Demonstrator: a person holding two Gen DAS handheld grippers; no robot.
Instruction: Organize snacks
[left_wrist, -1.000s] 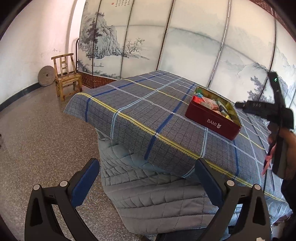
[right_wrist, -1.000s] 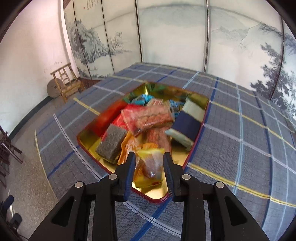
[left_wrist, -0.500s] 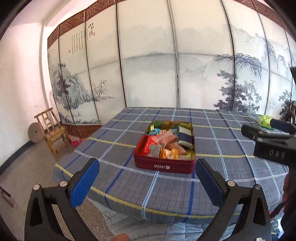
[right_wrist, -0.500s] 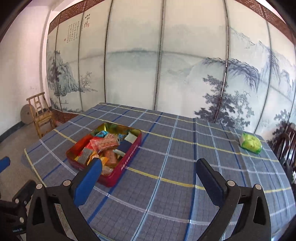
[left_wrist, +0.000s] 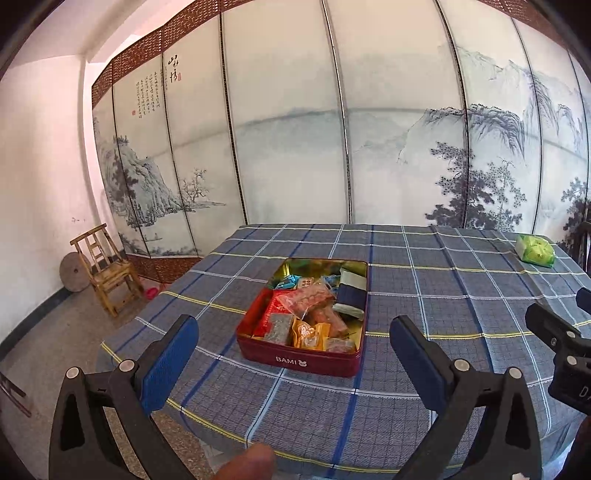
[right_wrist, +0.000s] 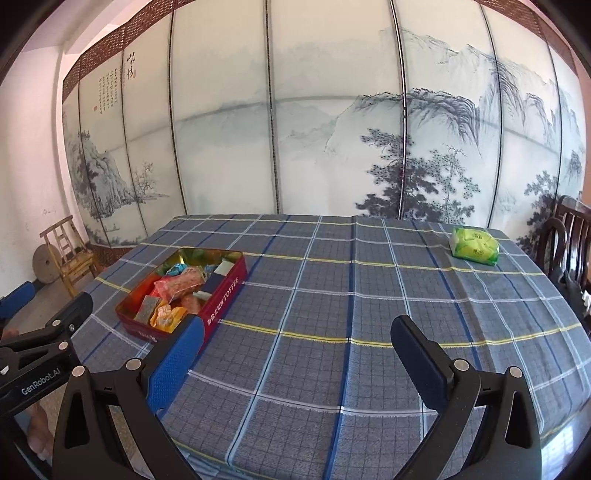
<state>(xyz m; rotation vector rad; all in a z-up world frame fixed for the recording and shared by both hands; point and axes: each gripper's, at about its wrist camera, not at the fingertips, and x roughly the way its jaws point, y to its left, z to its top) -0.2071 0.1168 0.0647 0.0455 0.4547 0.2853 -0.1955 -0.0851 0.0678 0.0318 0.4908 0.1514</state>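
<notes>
Both tongs stand spread wide with nothing between the pads. The left tongs (left_wrist: 293, 354) hang over the near edge of the bench (left_wrist: 461, 295), and between their blue pads (left_wrist: 170, 358) the tin (left_wrist: 303, 360) shows straight ahead. The right tongs (right_wrist: 297, 360) hang over bare cloth further right; their left pad (right_wrist: 177, 363) overlaps the tin's near corner in that view, but no contact can be told. Each tool shows at the edge of the other's view: the right one at the right rim of the left wrist view, the left one, marked "GenRobot.AI", at the left rim of the right wrist view.

The tin (right_wrist: 225, 299) is red outside and gold inside, open, with "BAMI" on its short near wall and "TOFFEE" on its long side. It sits on the left half of the bench, on the blue plaid cloth (right_wrist: 332, 295). Inside lie mixed snacks (left_wrist: 310, 314): a clear bag of orange pieces, red and orange packets, a grey-green bar, a dark blue and a pale green packet along the right wall.

A green pack (right_wrist: 474, 245) lies alone near the far right corner, well apart from the tin.

A painted screen (left_wrist: 369, 129) stands behind the bench. A wooden chair (left_wrist: 107, 269) and a stone disc (left_wrist: 74, 271) stand by the left wall.
</notes>
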